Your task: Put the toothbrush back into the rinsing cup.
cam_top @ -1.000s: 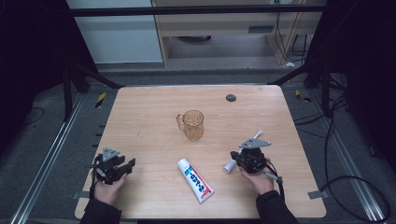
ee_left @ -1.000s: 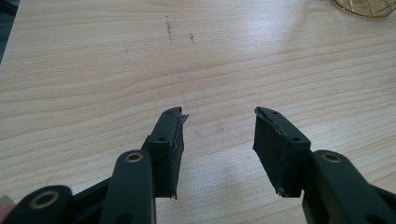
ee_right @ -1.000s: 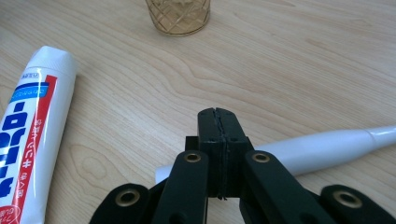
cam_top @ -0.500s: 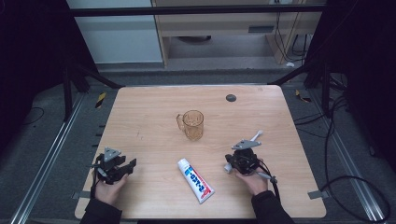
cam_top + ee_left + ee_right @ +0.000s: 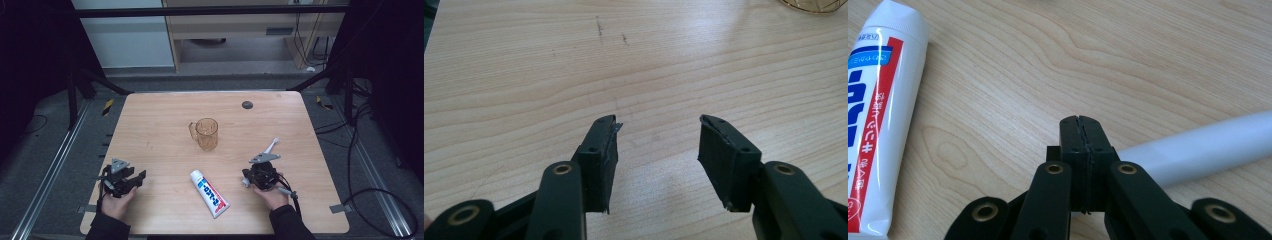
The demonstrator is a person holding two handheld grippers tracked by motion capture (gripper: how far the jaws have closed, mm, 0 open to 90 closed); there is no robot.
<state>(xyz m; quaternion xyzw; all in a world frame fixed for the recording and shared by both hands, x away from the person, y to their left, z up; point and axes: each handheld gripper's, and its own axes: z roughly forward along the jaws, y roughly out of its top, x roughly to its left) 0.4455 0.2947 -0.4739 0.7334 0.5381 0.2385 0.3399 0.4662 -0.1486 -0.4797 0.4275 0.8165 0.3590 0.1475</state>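
Two grippers sit near the table's (image 5: 150, 115) near edge in the high view: left gripper (image 5: 135, 177), and right gripper (image 5: 255, 175) over a toothbrush (image 5: 272, 146) that lies towards the right edge.

Left gripper view: jaws spread, nothing between them.

Right gripper view: jaws pressed together, empty, just beside the toothbrush (image 5: 1208, 142), its handle smooth and grey-white (likely light, stiff, slippery); best pinched mid-handle.

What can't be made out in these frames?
- Toothbrush: right gripper view, head cut off by the right edge; in the high view its handle end is hidden under the right gripper.
- Toothpaste tube: right gripper view, lower end cut off.
- Amber mug: left gripper view, cut by the top edge.
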